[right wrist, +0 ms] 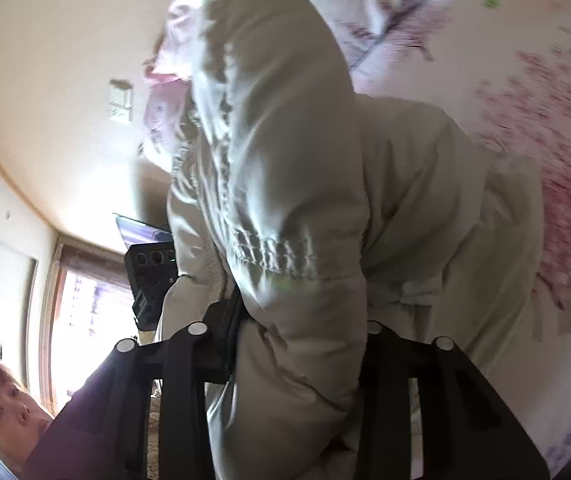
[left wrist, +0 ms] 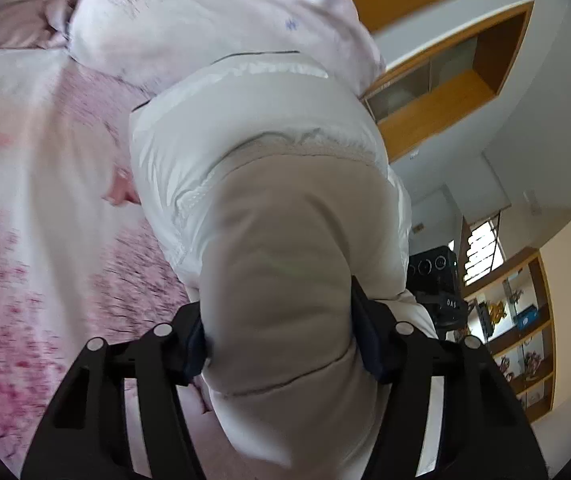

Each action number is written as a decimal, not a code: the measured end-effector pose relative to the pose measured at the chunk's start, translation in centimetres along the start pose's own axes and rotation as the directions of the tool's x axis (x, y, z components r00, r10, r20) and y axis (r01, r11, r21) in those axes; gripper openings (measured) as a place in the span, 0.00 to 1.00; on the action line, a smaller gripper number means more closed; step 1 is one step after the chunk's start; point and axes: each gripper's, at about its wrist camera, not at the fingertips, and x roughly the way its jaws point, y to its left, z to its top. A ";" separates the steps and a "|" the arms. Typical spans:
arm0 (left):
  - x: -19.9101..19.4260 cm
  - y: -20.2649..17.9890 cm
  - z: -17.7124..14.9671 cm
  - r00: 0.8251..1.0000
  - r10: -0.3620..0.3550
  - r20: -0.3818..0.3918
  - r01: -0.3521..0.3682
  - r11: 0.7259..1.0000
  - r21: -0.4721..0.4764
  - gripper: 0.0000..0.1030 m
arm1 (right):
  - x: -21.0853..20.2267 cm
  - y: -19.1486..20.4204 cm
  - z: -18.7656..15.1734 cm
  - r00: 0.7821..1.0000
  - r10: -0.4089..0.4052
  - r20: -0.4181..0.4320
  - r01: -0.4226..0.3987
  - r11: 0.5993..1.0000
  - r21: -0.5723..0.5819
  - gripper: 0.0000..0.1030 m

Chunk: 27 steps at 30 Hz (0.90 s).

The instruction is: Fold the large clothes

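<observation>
L tongs (left wrist: 281, 344): clamped on puffy jacket (left wrist: 269, 208)
R tongs (right wrist: 301, 344): pinching jacket too
Jacket: lifted above floral bed (left wrist: 25, 208)

1. This is a home bedroom: a bed (left wrist: 45, 200) with pink floral bedding fills much of the left wrist view.
2. A plump pillow (left wrist: 205, 20) in matching print lies at the bed's far end.
3. Beyond the bed, wooden wall shelves (left wrist: 525, 320) hold small ornaments, apparently figurines, though blur hides detail.
4. Near those shelves is a bright window (left wrist: 481, 252).
5. A wall switch plate (right wrist: 120, 101) sits on the cream wall beside the bed.
</observation>
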 end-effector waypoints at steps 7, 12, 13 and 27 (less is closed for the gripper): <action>-7.1 1.3 1.8 0.988 0.044 0.149 -0.046 0.999 0.010 0.54 | 5.8 3.4 2.8 0.986 0.168 -0.012 -0.169 0.984 -0.060 0.30; -12.1 5.6 2.6 0.963 0.157 0.221 -0.155 0.988 -0.026 0.53 | 13.3 3.6 3.3 0.984 0.156 -0.081 -0.156 0.988 0.005 0.30; -12.4 6.4 2.4 0.962 0.170 0.214 -0.165 0.985 -0.043 0.53 | 14.3 3.7 3.0 0.987 0.135 -0.087 -0.134 0.991 0.009 0.30; -11.7 7.6 2.6 0.983 0.167 0.078 -0.171 0.984 0.045 0.61 | 10.3 2.4 -2.5 0.987 -0.134 0.084 0.121 0.981 0.152 0.99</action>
